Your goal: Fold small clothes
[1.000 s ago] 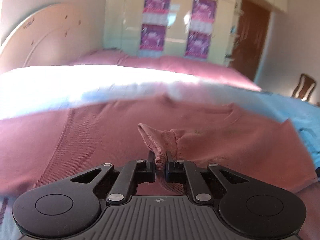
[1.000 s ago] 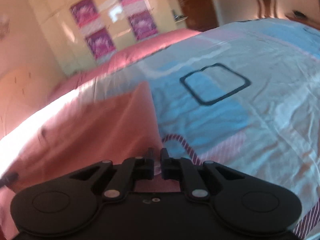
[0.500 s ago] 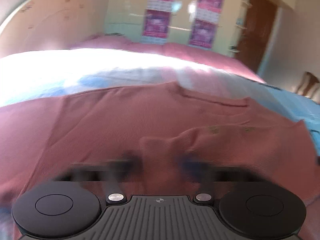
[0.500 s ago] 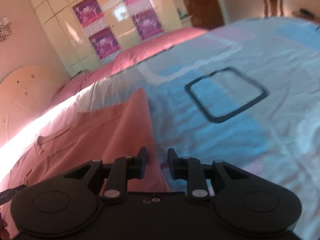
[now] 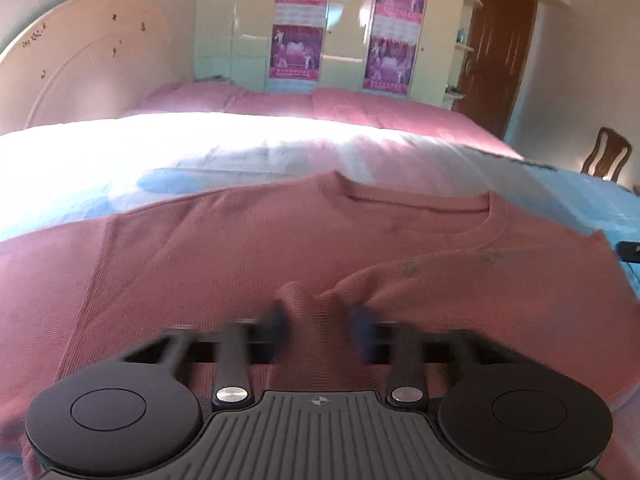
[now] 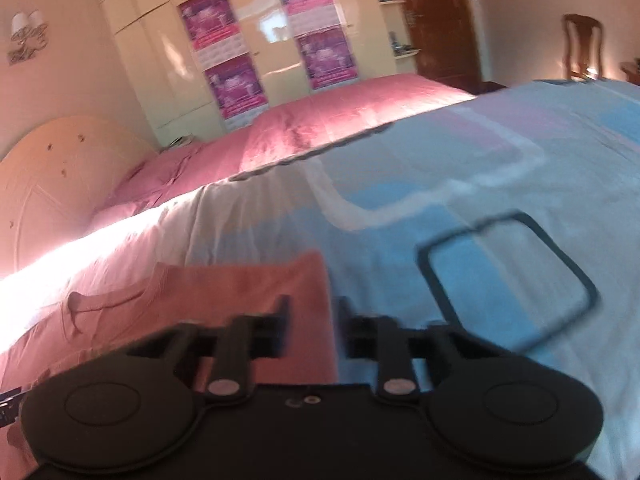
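Note:
A pink ribbed shirt (image 5: 240, 248) lies spread flat on the bed with its neckline (image 5: 416, 204) away from me. My left gripper (image 5: 320, 320) hovers low over the shirt's middle. Its blurred fingers stand apart, and a raised ridge of fabric (image 5: 308, 300) sits loose between them. In the right wrist view the shirt (image 6: 224, 292) fills the lower left. My right gripper (image 6: 314, 312) is over its right side edge with the jaws apart and closing. That edge runs under the gap, and neither pad presses on it.
The bed carries a blue, white and pink patterned sheet (image 6: 480, 264) with pink pillows (image 5: 280, 100) at the far side. A cream headboard (image 5: 80, 64) stands at the left, with a poster-covered wardrobe (image 5: 344, 28) behind. A wooden chair (image 5: 606, 156) stands at the right.
My left gripper let go of the pinched fold and its jaws spread apart. The right gripper's jaws opened, and it slid along the shirt's right edge towards the shoulder end.

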Demonstrator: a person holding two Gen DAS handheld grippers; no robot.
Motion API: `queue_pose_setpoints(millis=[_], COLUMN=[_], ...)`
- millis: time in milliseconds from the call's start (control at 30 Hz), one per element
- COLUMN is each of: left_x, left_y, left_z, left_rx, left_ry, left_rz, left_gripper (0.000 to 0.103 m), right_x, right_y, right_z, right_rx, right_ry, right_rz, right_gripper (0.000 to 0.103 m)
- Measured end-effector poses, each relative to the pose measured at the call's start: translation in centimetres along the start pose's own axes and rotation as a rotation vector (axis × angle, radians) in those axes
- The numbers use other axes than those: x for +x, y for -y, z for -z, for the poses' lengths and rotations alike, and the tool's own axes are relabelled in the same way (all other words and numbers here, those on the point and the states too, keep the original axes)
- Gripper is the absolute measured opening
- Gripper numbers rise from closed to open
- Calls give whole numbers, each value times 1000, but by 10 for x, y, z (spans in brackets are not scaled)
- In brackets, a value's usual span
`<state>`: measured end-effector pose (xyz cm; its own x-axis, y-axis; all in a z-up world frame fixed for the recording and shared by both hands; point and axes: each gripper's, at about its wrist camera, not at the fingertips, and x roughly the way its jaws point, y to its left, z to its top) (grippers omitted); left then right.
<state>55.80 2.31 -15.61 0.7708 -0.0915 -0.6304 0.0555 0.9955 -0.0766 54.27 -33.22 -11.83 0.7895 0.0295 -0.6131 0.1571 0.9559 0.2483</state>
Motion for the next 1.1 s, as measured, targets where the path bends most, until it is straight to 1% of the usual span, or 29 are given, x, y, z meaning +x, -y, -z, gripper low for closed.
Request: queue_pose_setpoints(millis=[67, 100, 133, 167, 200, 233, 267, 333, 367, 400, 433, 467, 500, 533, 567, 633, 667, 700, 733, 767, 800, 833, 867, 900, 933, 967, 1000, 1033, 1100], left_x=[1, 0, -1, -3, -6, -13, -23, -33, -33, -27, -18, -6, 3, 9, 14, 19, 21, 18, 17, 17, 17, 16, 12, 6, 1, -3, -5, -7, -20], left_y=[2, 1, 0, -1, -2, -3, -1, 12, 23, 40, 54, 70, 81, 87, 88, 73, 59, 47, 45, 51, 60, 68, 77, 81, 88, 95, 102, 107, 107], left_z=[0, 3, 6, 7, 8, 7, 5, -3, -6, -9, -11, -12, -10, -9, -7, -4, -2, 0, 1, 1, 1, -1, -1, -2, 0, 3, 9, 15, 25], left_rx=[-3, -17, -19, -19, -22, -30, -40, -34, -19, 9, 36, 62, 85, 109, 125, 107, 83, 58, 54, 93, 129, 145, 148, 146, 153, 169, 188, 201, 195], left_ry=[5, 10, 12, 16, 19, 30, 72, 115, 122, 110, 76, 35, 20, 12, 8, -10, -19, -5, -3, -9, -13, -16, -11, -1, 4, 4, -11, -36, -27], left_rz=[-27, -27, -29, -44, -64, -96, -112, -74, -40, 13, 55, 93, 116, 115, 88, 42, 40, 78, 87, 70, 50, 45, 65, 89, 107, 116, 120, 117, 98], left_gripper=[8, 8, 10, 19, 28, 43, 47, 47, 47, 47, 49, 54, 59, 63, 63, 63, 62, 62, 62, 62, 62, 63, 64, 66, 73, 75, 75, 75, 75], right_x=[18, 29, 35, 37, 35, 29, 20, 7, 6, 8, 14, 20, 26, 30, 33, 35, 35, 35, 35, 35, 35, 34, 31, 26, 17, 10, 3, -3, -19], right_y=[-6, -5, 3, 12, 18, 21, 19, 6, -2, -12, -25, -37, -47, -52, -53, -36, -22, -12, -4, -5, -8, -15, -21, -28, -34, -41, -48, -50, -54], right_z=[-4, -4, -6, -9, -13, -15, -16, -15, -12, -10, -5, 0, 5, 9, 10, 5, -1, -7, -11, -13, -12, -10, -9, -6, 0, 8, 18, 29, 46], right_rx=[-82, -107, -86, -46, -9, 12, -3, -57, -77, -102, -145, -187, -232, -264, -286, -260, -217, -175, -147, -164, -185, -204, -214, -220, -227, -241, -257, -272, -296], right_ry=[-25, -60, -66, -73, -77, -69, -43, -3, -6, -16, -35, -58, -73, -79, -81, -53, -45, -49, -52, -55, -59, -64, -68, -70, -69, -77, -93, -106, -100], right_rz=[5, 47, 92, 124, 112, 91, 76, 25, -4, -27, -46, -64, -78, -77, -63, 21, 54, 52, 58, 71, 75, 80, 71, 50, 25, 0, -12, -7, 19], right_gripper=[0, 0, 0, 0, 1, 2, 4, 5, 6, 6, 7, 7, 6, 5, 4, 2, 0, 0, 0, 0, 3, 10, 20, 23, 29, 41, 42, 39, 35])
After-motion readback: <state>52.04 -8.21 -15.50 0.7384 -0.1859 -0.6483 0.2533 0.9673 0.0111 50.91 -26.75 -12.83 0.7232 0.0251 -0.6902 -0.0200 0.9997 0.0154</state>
